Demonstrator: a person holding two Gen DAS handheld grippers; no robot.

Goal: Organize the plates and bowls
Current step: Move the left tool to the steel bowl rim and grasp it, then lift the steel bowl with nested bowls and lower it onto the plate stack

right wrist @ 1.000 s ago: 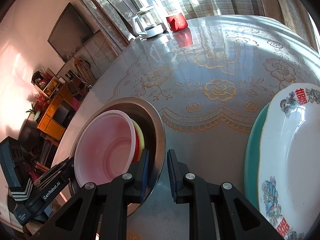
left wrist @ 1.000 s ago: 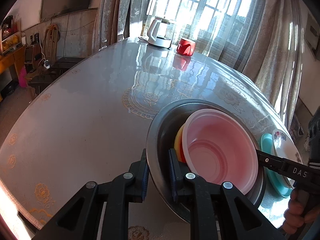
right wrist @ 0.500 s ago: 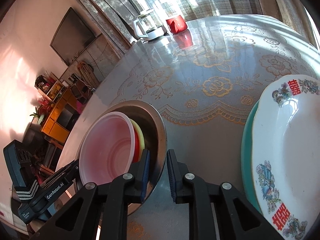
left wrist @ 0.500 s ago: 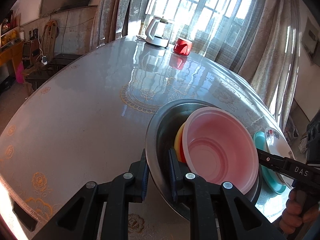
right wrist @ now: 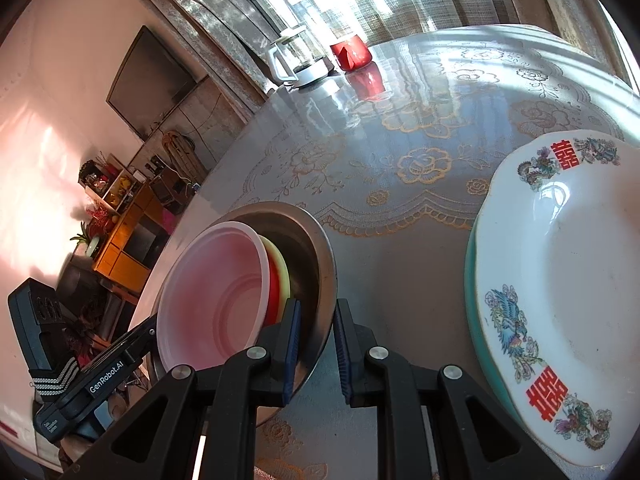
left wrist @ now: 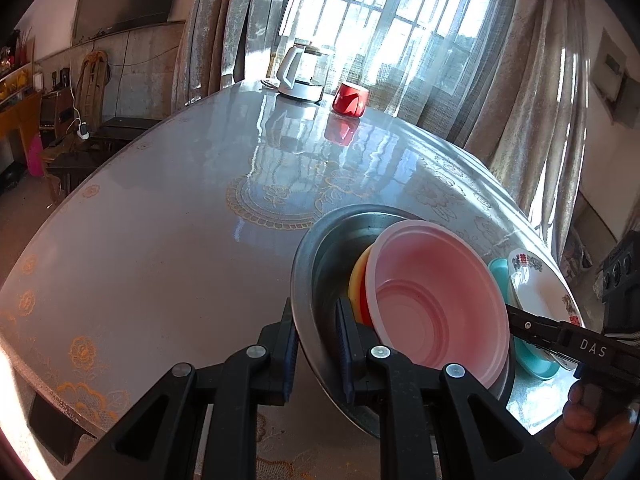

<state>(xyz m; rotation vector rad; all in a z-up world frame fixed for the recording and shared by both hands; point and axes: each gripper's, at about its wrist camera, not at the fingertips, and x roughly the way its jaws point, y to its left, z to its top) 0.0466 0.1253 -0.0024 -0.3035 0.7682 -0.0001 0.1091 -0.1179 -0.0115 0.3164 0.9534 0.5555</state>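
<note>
A steel basin (left wrist: 320, 256) holds a pink plastic bowl (left wrist: 436, 304) nested on red and yellow bowls (left wrist: 356, 284). My left gripper (left wrist: 316, 344) is shut on the basin's near rim, one finger outside and one inside. My right gripper (right wrist: 316, 344) is shut on the opposite rim of the basin (right wrist: 320, 248), and the pink bowl (right wrist: 216, 292) shows in that view too. The basin is tilted and held between both grippers above the table. A white patterned plate (right wrist: 560, 272) lies on a teal plate (right wrist: 472, 280) to the right.
The round table (left wrist: 160, 240) has a glossy lace-patterned cover. A white kettle (left wrist: 300, 72) and a red cup (left wrist: 350, 98) stand at its far side by the window curtains. Chairs and shelves stand on the left beyond the table edge.
Both grippers have risen with the basin held between them; the table and the plates look lower and farther away. The grips are unchanged.
</note>
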